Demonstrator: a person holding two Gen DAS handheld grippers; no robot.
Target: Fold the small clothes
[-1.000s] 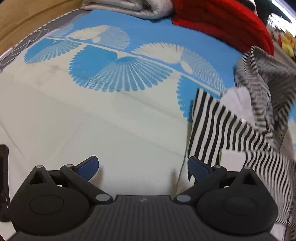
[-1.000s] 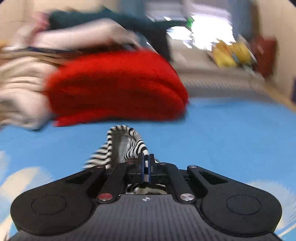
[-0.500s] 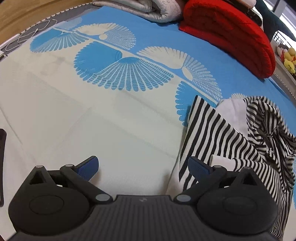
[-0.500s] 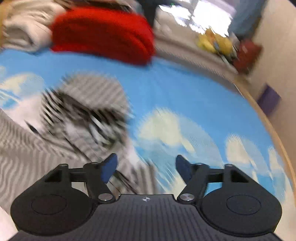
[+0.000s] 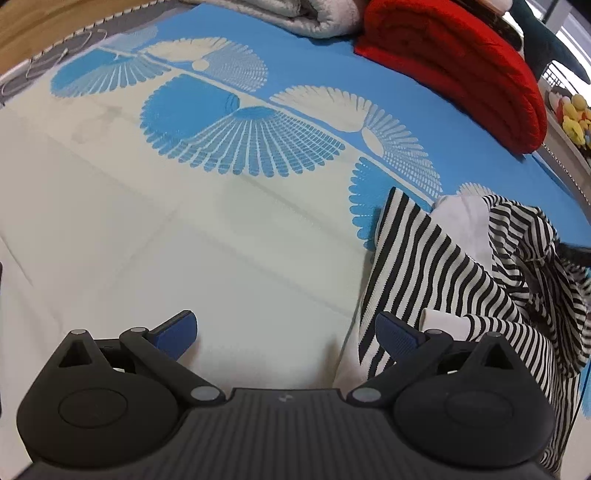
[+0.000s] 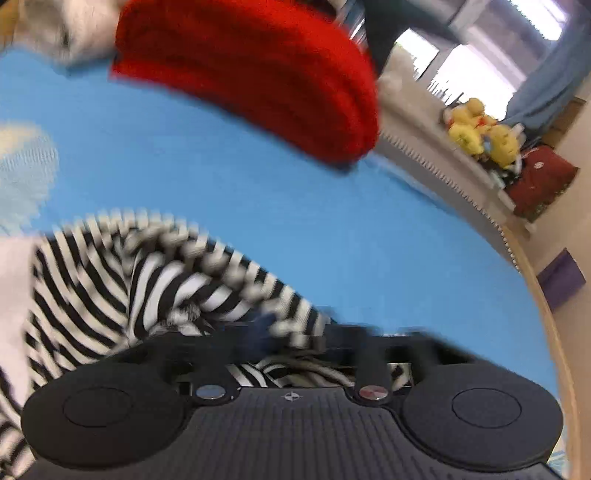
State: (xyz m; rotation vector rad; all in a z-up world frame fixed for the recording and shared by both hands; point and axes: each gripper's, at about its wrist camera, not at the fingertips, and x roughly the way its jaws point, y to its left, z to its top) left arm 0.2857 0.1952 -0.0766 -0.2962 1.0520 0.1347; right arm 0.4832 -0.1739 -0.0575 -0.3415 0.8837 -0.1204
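Note:
A black-and-white striped garment (image 5: 443,266) lies crumpled on the bedspread (image 5: 184,221) at the right of the left wrist view, with a white patch showing in it. My left gripper (image 5: 284,325) hovers open over the pale part of the bedspread, its right finger at the garment's near left edge and nothing between its pads. In the blurred right wrist view, my right gripper (image 6: 266,332) is low over the striped garment (image 6: 110,280), its jaws closing together with a bunched fold pinched between the blue pads.
A folded red blanket (image 5: 461,66) and a grey-white one (image 5: 295,14) lie at the far side of the bed. The red blanket (image 6: 258,74) is just beyond the garment. Yellow soft toys (image 6: 480,133) sit past the bed's right edge.
The right gripper let go of the raised striped cloth, opened wide, swung down and shut again on a fold. The garment dropped into a heap. The left gripper barely moved.

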